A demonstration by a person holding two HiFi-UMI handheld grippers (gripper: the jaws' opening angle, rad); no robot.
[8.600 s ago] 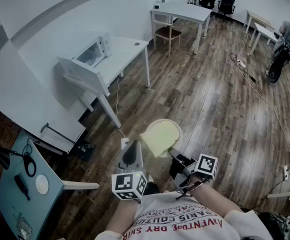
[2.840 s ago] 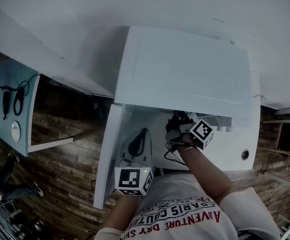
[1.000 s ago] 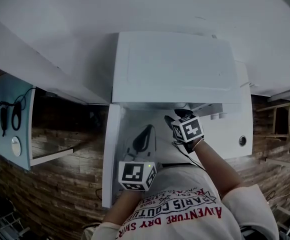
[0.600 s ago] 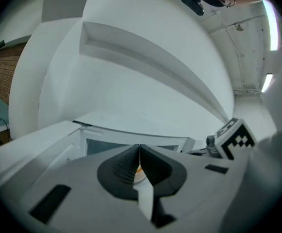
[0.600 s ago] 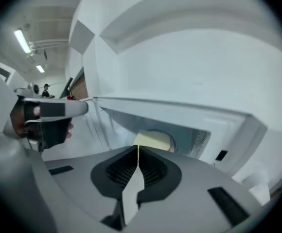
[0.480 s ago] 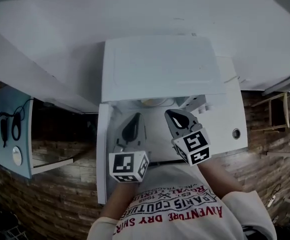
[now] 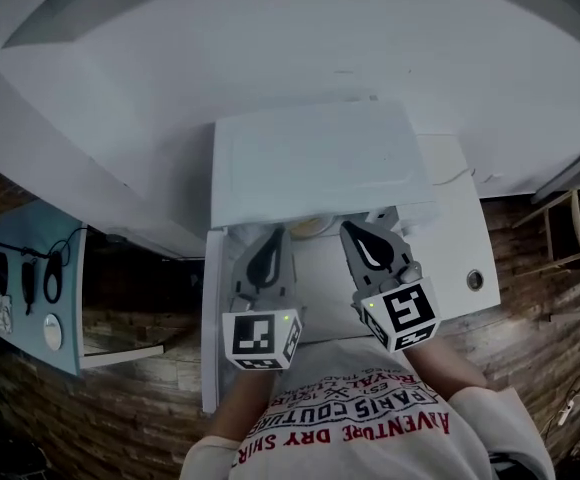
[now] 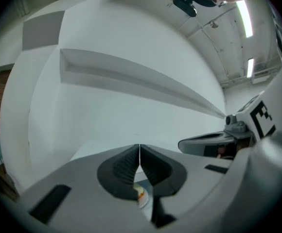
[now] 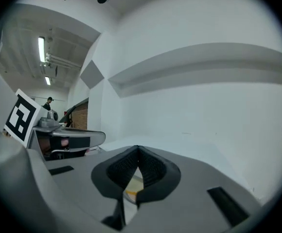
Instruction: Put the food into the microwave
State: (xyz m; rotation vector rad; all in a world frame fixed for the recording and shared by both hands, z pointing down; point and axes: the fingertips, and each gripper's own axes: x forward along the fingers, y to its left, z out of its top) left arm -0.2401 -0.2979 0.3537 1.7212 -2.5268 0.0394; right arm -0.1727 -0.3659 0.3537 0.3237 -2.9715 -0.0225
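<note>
The white microwave point(image 7: 310, 163) stands on a white table, its door point(image 7: 210, 338) swung open to the left. A plate of yellow food point(image 7: 312, 226) shows just inside its mouth, and again below the pads in the left gripper view point(image 8: 141, 196) and the right gripper view point(image 9: 131, 188). My left gripper point(image 7: 273, 234) point(image 8: 139, 152) is shut and empty, held in front of the opening. My right gripper point(image 7: 356, 231) point(image 9: 138, 152) hovers beside it. Its jaws have just been closing and are shut with nothing between them. Each gripper sees the other at its side.
The white table point(image 7: 450, 258) extends right of the microwave, with a cable hole point(image 7: 475, 281). A pale blue desk point(image 7: 30, 298) with cables sits at the left over wooden floor. A chair frame point(image 7: 560, 223) stands at the right. A white wall rises behind the microwave.
Both grippers have risen and drawn back from the microwave's mouth. The right jaws have gone from open to shut. The plate stays inside.
</note>
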